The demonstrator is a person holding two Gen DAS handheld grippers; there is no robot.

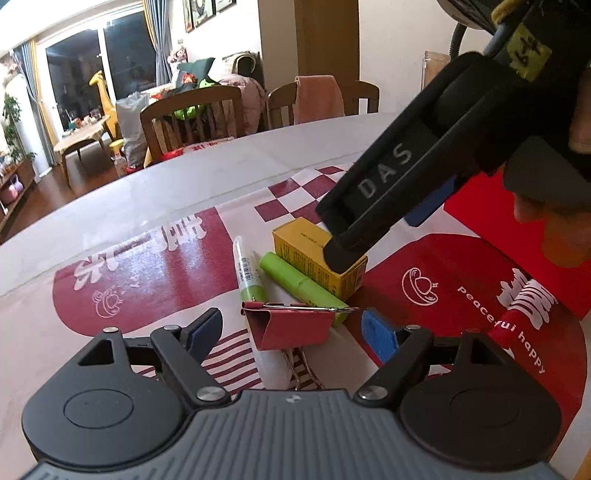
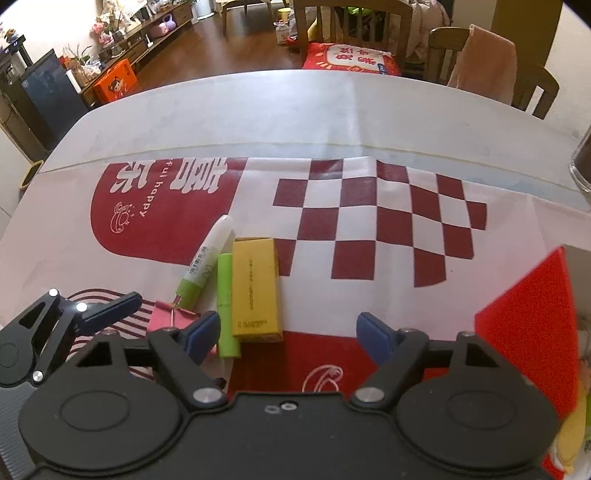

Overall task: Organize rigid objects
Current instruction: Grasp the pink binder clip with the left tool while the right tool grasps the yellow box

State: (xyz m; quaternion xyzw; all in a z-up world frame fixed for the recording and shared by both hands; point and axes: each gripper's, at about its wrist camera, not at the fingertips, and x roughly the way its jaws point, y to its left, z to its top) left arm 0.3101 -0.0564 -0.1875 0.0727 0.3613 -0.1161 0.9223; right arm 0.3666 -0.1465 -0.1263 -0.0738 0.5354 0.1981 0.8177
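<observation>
A yellow box point(image 1: 314, 254) point(image 2: 255, 288), a green tube point(image 1: 299, 284) point(image 2: 226, 306), a white and green pen point(image 1: 249, 273) point(image 2: 205, 254) and a pink binder clip point(image 1: 291, 328) point(image 2: 170, 319) lie close together on the printed table cover. My left gripper point(image 1: 293, 332) is open with the clip between its fingers, not touching. My right gripper point(image 2: 288, 338) is open and empty, above the near end of the box and tube. In the left wrist view the right gripper's finger point(image 1: 369, 218) hangs right over the box.
A red box point(image 1: 509, 236) point(image 2: 532, 332) stands at the right. A glass point(image 2: 581, 162) is at the far right edge. Wooden chairs point(image 1: 195, 114) point(image 2: 354, 22) stand behind the round table point(image 1: 184, 181).
</observation>
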